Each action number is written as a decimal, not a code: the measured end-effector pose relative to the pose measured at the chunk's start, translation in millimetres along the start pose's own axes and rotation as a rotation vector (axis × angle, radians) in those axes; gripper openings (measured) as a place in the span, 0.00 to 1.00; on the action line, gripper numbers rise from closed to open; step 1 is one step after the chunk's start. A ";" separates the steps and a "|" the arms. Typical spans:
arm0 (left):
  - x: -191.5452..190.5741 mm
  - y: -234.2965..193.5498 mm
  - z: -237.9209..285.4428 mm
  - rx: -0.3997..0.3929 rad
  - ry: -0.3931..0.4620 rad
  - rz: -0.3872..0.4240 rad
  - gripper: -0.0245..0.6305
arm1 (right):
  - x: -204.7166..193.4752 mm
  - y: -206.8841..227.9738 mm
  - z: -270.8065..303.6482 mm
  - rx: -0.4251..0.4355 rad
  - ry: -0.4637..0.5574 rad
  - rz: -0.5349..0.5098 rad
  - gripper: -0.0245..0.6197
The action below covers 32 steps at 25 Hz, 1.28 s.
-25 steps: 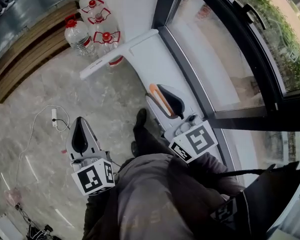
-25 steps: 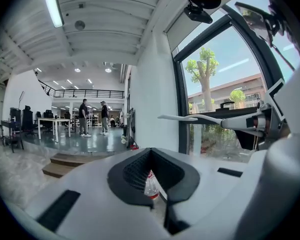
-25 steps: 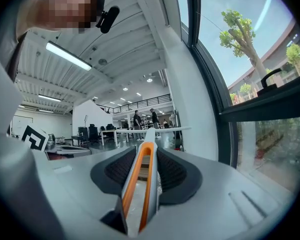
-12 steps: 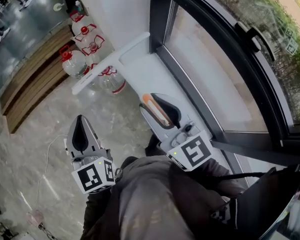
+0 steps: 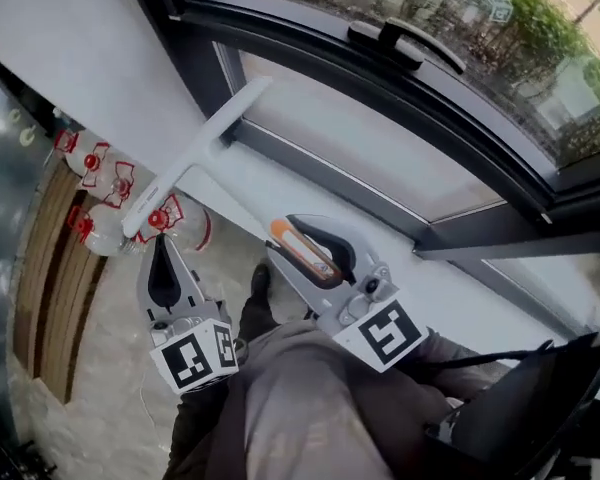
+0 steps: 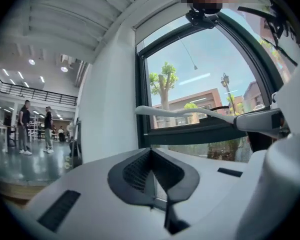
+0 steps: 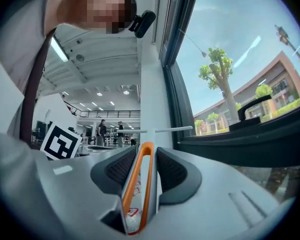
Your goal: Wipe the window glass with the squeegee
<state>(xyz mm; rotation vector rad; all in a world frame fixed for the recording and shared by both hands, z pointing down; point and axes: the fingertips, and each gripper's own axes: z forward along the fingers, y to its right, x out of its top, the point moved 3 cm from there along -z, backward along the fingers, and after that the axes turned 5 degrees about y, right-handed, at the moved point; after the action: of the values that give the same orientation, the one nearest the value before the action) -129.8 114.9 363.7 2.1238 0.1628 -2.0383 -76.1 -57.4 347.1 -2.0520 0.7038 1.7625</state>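
My right gripper (image 5: 298, 236) is shut on the orange-edged grip of a white squeegee (image 5: 215, 143). Its shaft runs up and left to a long T-shaped blade, whose upper end lies by the lower left corner of the window glass (image 5: 380, 158). In the right gripper view the grip (image 7: 140, 184) sits between the jaws of the right gripper (image 7: 144, 154), with the blade (image 7: 160, 130) far ahead. My left gripper (image 5: 162, 258) hangs lower left, shut and empty. From the left gripper (image 6: 152, 156) the blade (image 6: 170, 113) shows before the dark window frame.
A black window handle (image 5: 405, 43) sits on the frame above the pane. Large water bottles with red caps (image 5: 100, 183) stand on the floor by the white wall (image 5: 90, 58), next to a wooden bench (image 5: 50, 288). People stand far off in the hall (image 6: 25, 126).
Both grippers and the view have risen. The squeegee blade has gone up from beside the bottles to the window's lower left corner. The left gripper stays shut and empty.
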 end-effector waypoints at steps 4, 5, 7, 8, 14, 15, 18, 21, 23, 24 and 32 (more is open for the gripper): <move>11.4 27.1 46.0 -0.198 0.046 -0.029 0.04 | 18.2 16.0 -3.6 -0.175 0.050 -0.060 0.24; 16.5 35.4 62.3 -0.266 0.071 -0.039 0.04 | 22.7 20.5 -4.0 -0.247 0.072 -0.084 0.24; 28.4 50.5 85.7 -0.375 0.116 -0.063 0.04 | 30.0 24.8 -7.6 -0.368 0.104 -0.122 0.24; 33.9 57.3 91.8 -0.417 0.129 -0.075 0.04 | 32.8 24.8 -11.2 -0.417 0.112 -0.134 0.24; 52.7 128.8 111.4 -0.744 0.175 -0.109 0.04 | 42.2 29.7 -53.8 -0.787 0.148 -0.195 0.24; 56.1 144.5 111.3 -0.807 0.185 -0.110 0.04 | 44.1 31.2 -63.7 -0.851 0.151 -0.208 0.24; 65.6 186.3 100.9 -0.951 0.203 -0.122 0.04 | 53.2 33.0 -93.7 -0.992 0.144 -0.243 0.24; 70.1 223.5 82.1 -1.057 0.200 -0.139 0.04 | 60.4 34.1 -125.8 -1.095 0.139 -0.250 0.24; 72.0 242.2 68.4 -1.109 0.197 -0.137 0.04 | 65.3 35.7 -146.9 -1.155 0.148 -0.252 0.24; 73.3 249.2 63.1 -1.129 0.199 -0.133 0.04 | 68.1 37.0 -155.2 -1.177 0.152 -0.257 0.24; 83.6 287.1 53.5 -1.173 0.214 -0.135 0.04 | 107.1 66.8 -176.3 -1.202 0.176 -0.321 0.24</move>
<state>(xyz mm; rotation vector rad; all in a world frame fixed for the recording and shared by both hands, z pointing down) -117.3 -181.1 296.6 1.5107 1.2009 -1.1782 40.2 -225.8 275.4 -2.7739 -0.8742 2.0046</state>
